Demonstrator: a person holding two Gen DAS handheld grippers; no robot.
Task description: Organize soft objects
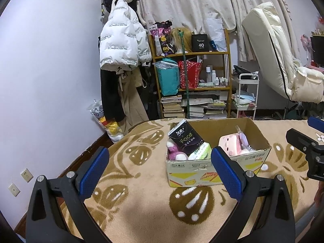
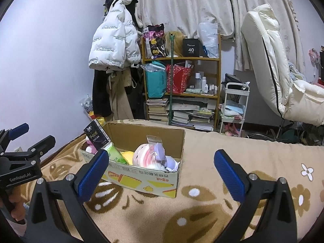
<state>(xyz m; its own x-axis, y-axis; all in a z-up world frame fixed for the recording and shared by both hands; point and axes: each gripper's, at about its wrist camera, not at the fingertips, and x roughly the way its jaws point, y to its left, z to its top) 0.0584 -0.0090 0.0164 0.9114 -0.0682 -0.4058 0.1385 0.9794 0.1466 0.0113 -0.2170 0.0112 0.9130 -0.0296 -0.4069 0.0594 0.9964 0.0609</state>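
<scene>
An open cardboard box (image 1: 202, 170) stands on the patterned blanket; it also shows in the right wrist view (image 2: 141, 179). In it are a black tissue pack (image 1: 185, 136), a green tissue pack (image 1: 200, 151), a pink-and-white plush (image 1: 176, 151), a pink round soft toy (image 2: 142, 155), a purple packaged item (image 2: 159, 149) and a yellow soft thing (image 2: 126, 155). My left gripper (image 1: 160, 169) is open and empty, just short of the box's front left. My right gripper (image 2: 162, 171) is open and empty, near the box's front right corner.
The beige and brown blanket (image 1: 141, 212) covers the bed. Beyond the far edge stand a wooden shelf (image 1: 190, 85) with bags and books, a hanging white jacket (image 1: 121, 40), a small white cart (image 1: 246, 93) and a cream recliner (image 2: 283, 70).
</scene>
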